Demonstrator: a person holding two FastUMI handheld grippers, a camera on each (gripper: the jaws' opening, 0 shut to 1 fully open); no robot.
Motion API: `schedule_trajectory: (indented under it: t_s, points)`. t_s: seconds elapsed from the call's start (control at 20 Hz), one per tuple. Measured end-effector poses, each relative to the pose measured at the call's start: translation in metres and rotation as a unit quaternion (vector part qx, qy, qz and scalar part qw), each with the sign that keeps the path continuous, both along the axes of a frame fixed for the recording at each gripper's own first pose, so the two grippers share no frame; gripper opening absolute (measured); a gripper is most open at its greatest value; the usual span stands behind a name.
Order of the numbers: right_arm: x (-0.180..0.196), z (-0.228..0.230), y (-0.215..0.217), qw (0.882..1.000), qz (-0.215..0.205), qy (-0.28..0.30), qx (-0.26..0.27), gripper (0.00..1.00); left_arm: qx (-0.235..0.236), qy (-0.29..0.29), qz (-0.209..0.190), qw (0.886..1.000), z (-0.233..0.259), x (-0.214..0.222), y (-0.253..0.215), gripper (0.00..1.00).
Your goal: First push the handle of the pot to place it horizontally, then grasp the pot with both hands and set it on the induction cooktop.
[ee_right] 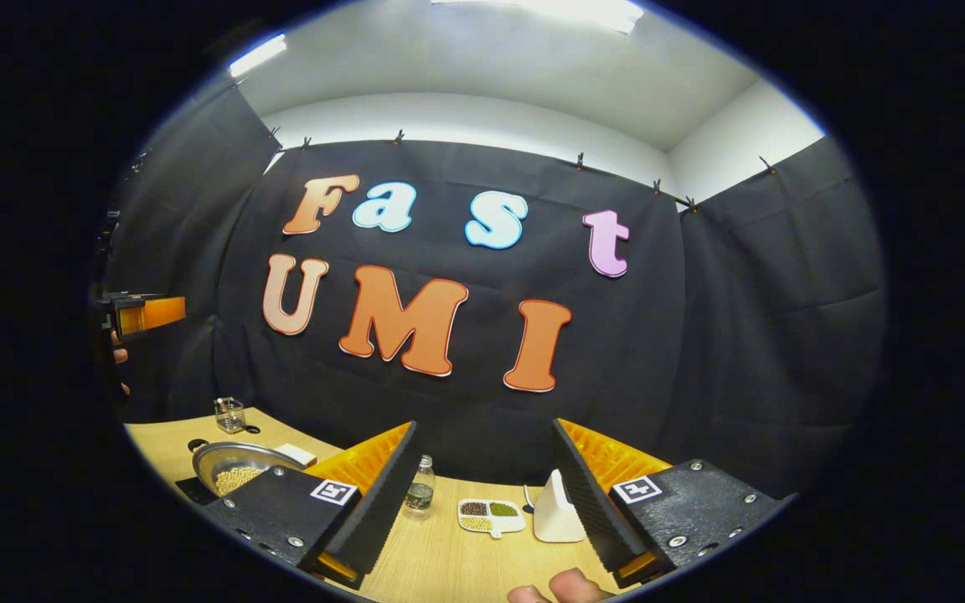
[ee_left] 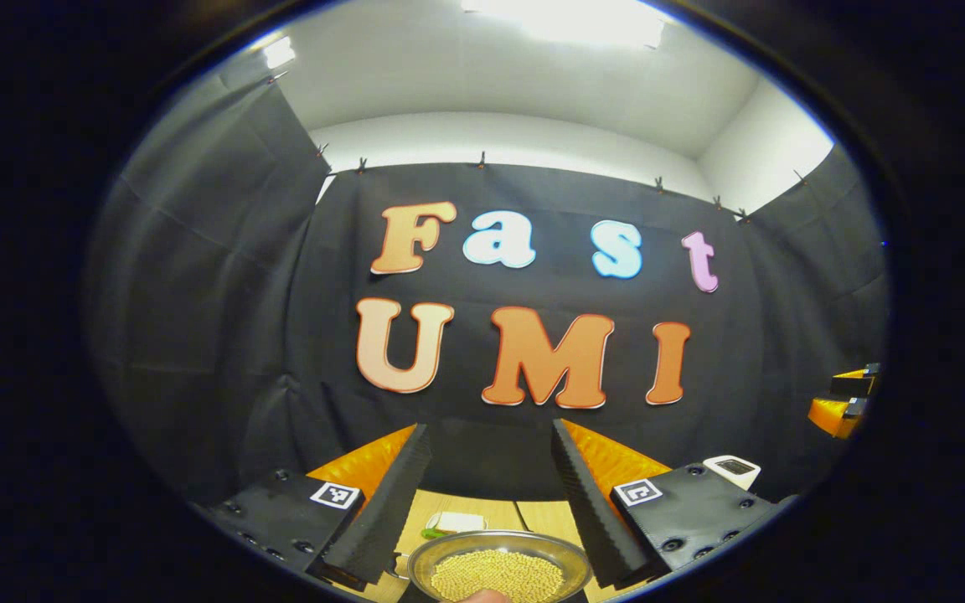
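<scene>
From the left gripper view, my left gripper (ee_left: 491, 494) hangs above the pot (ee_left: 499, 568) with its jaws spread wide and nothing between them. The pot is a shallow round metal thing with a shiny rim, full of small pale yellow beans, sitting on the light wood-grain tabletop (ee_left: 545, 515) right at the bottom edge. I can't make out its handle from here. Just behind it lies a flat white block (ee_left: 459, 523) with something green beside it.

In the right gripper view, my right gripper (ee_right: 482, 494) is up in the air too, jaws released and empty. The pot (ee_right: 239, 469) sits far off to the left, partly hidden behind one finger. Near it stands a small clear glass jar (ee_right: 229, 414). Between the fingers I see a small clear bottle (ee_right: 420, 484), a white divided dish (ee_right: 491, 515) holding dark, green and pale beans, and a white wedge-shaped device (ee_right: 556, 512). The other gripper (ee_right: 143, 314) shows at the left edge.
</scene>
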State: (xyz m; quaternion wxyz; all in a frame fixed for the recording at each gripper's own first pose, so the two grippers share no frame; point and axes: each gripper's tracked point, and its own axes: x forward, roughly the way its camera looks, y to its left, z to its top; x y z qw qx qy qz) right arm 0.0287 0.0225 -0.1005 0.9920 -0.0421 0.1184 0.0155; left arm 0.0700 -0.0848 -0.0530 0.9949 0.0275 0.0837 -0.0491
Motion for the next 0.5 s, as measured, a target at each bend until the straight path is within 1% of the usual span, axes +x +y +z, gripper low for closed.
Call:
schedule_trajectory:
  t_s: [0.05, 0.1, 0.15, 0.2, 0.35, 0.4, 0.5]
  points:
    - [-0.001, 0.010, -0.004, 1.000, -0.001, -0.011, 0.006, 0.95, 0.018, -0.013, 0.005, 1.000, 0.011, -0.001, 0.002, 0.97]
    - [-0.001, 0.018, -0.006, 1.000, 0.001, -0.022, 0.011, 0.95, 0.026, -0.023, 0.008, 0.999, 0.021, -0.003, 0.002, 0.94]
    - [-0.001, 0.026, -0.011, 0.999, 0.000, -0.030, 0.011, 0.97, 0.025, -0.031, 0.008, 0.999, 0.030, -0.006, 0.000, 0.97]
    - [-0.002, 0.033, -0.017, 0.999, -0.002, -0.035, 0.008, 0.95, 0.018, -0.035, 0.006, 0.999, 0.037, -0.010, -0.004, 0.98]
    - [-0.001, 0.042, -0.023, 0.999, -0.010, -0.036, 0.016, 0.95, -0.016, -0.035, 0.009, 0.999, 0.060, -0.019, -0.010, 0.98]
    - [0.000, 0.048, -0.023, 0.999, -0.008, -0.038, 0.024, 0.95, -0.022, -0.043, 0.008, 0.999, 0.068, -0.019, -0.012, 0.98]
    - [0.001, 0.057, -0.019, 0.999, 0.008, -0.037, 0.033, 0.95, -0.016, -0.067, 0.016, 0.997, 0.087, -0.016, -0.003, 0.97]
